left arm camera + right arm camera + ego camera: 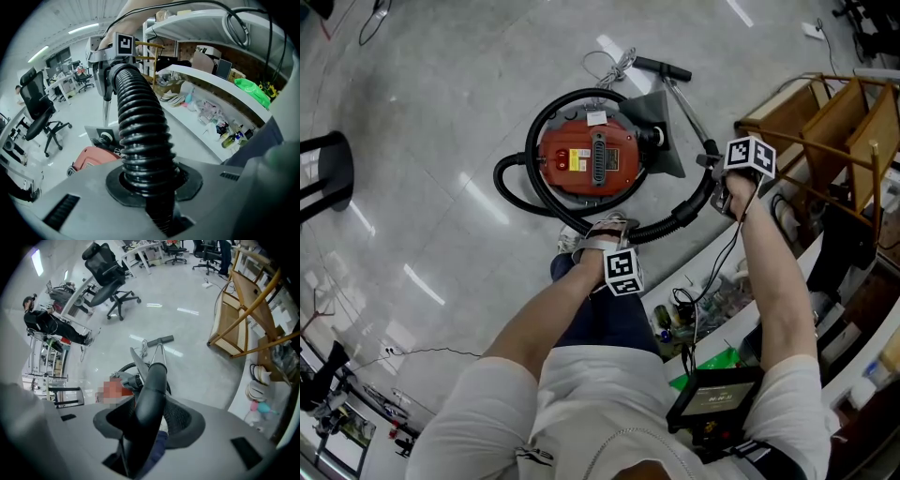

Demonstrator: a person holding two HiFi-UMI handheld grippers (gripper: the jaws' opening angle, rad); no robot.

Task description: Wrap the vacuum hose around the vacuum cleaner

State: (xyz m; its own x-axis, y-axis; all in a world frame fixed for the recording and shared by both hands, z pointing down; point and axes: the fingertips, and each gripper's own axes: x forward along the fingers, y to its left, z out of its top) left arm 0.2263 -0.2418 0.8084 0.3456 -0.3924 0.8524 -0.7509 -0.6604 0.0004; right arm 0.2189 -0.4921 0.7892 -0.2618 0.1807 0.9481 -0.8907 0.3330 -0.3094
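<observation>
The round red vacuum cleaner [589, 159] stands on the floor, with the black ribbed hose [661, 228] looped around its body. My left gripper [607, 239] is shut on the ribbed hose [140, 136] just in front of the person's knee. That hose runs up to my right gripper [719, 186], which is shut on the hose's smooth black end tube [151, 390] at the right of the cleaner. In the left gripper view, the right gripper [110, 61] shows at the hose's far end. The metal wand [689, 108] and grey floor nozzle [664, 117] lie beyond the cleaner.
A wooden rack [834, 122] stands at the right, with cluttered white shelves [717, 286] close below it. A power cord [614, 64] lies behind the cleaner. A black stool [323, 173] is at the left edge. Office chairs [110, 280] and a seated person [44, 322] are farther off.
</observation>
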